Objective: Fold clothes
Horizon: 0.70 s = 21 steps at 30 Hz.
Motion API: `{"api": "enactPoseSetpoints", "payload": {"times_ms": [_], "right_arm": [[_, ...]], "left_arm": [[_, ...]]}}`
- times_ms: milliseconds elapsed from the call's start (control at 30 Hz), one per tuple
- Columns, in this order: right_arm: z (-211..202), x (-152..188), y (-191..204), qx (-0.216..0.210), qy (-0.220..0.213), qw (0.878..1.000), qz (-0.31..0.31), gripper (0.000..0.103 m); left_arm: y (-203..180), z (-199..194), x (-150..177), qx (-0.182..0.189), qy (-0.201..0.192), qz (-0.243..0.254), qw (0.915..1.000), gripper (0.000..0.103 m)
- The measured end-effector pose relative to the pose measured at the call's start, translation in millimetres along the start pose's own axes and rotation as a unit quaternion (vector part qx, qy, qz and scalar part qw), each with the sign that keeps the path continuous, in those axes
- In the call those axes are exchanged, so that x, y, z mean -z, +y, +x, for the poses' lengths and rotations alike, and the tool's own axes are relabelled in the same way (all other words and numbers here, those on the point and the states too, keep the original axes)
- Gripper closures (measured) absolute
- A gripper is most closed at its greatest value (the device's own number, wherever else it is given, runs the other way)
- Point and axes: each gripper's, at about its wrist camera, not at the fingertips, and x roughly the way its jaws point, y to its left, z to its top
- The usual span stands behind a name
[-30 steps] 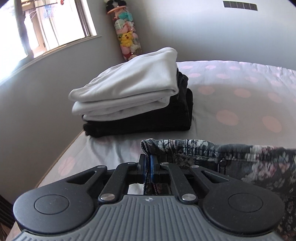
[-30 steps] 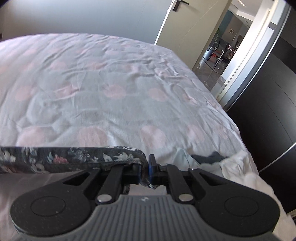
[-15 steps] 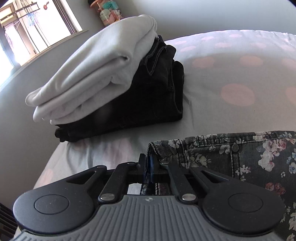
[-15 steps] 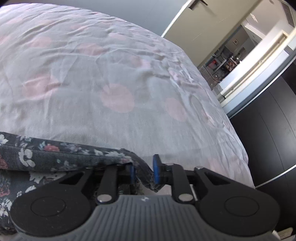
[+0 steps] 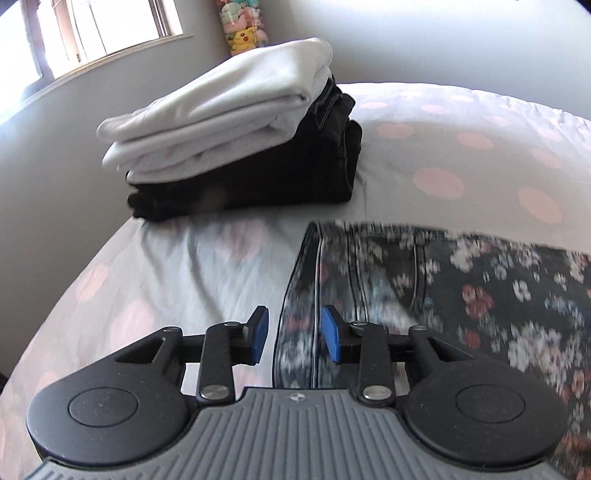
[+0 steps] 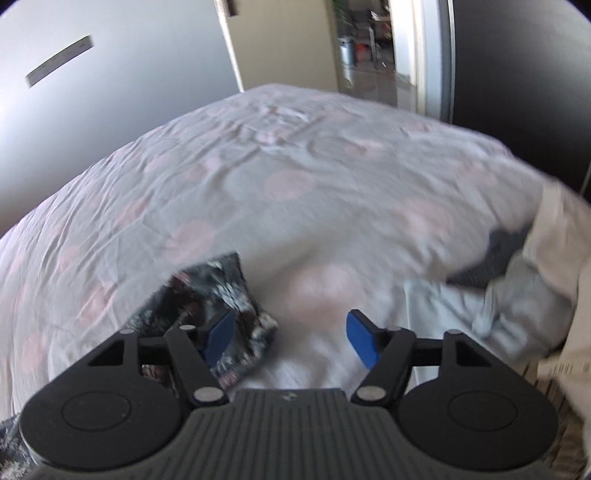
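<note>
Lying flat on the dotted bedsheet [image 5: 192, 266], the dark floral garment [image 5: 461, 291] spreads from the middle of the left wrist view off to the right, its seamed edge running between the blue pads of the left gripper [image 5: 291, 334]. That gripper's jaws stand apart with nothing pinched, the edge of the cloth lying in the gap. In the right wrist view a corner of the same floral garment [image 6: 218, 291] sits beside and partly behind the left-hand pad of the right gripper [image 6: 291, 338], whose jaws are spread wide over bare sheet [image 6: 288, 177] and grip nothing. Beyond the garment, near the bed's far corner, a folded white garment [image 5: 221, 114] rests on a folded black garment [image 5: 258, 177]. Rumpled pale clothes [image 6: 517, 295] lie at the bed's right edge, blurred. A column of plush toys [image 5: 242, 26] stands in the wall corner beside a window [image 5: 96, 33].
</note>
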Motion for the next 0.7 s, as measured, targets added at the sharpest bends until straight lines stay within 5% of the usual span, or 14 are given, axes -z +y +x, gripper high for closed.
{"api": "enactPoseSetpoints", "payload": {"times_ms": [200,267,367,567,600,667,700], "right_arm": [[33,14,-11,-0.055,0.016,0.994,0.097,0.046],[40,13,-3,-0.049,0.025,0.995,0.085,0.089],[31,7,6,-0.004,-0.007,1.000,0.027,0.091],[33,8,1,0.047,0.001,0.998,-0.034,0.091],[31,10,1,0.053,-0.003,0.998,-0.034,0.088],[25,14,2,0.070,-0.014,0.997,-0.039,0.065],[18,16,5,0.071,-0.016,0.996,-0.046,0.066]], "left_arm": [[2,-12,30,-0.014,-0.016,-0.011,0.9997,0.056],[4,-14,33,-0.020,-0.017,-0.013,0.9996,0.056],[7,-16,34,-0.022,-0.020,-0.020,0.9994,0.056],[1,-19,34,-0.007,-0.023,-0.001,0.9997,0.056],[-1,-21,32,-0.001,-0.024,0.008,0.9997,0.056],[-3,-28,27,0.016,-0.023,0.023,0.9993,0.056],[-4,-33,24,0.028,-0.020,0.028,0.9990,0.056]]}}
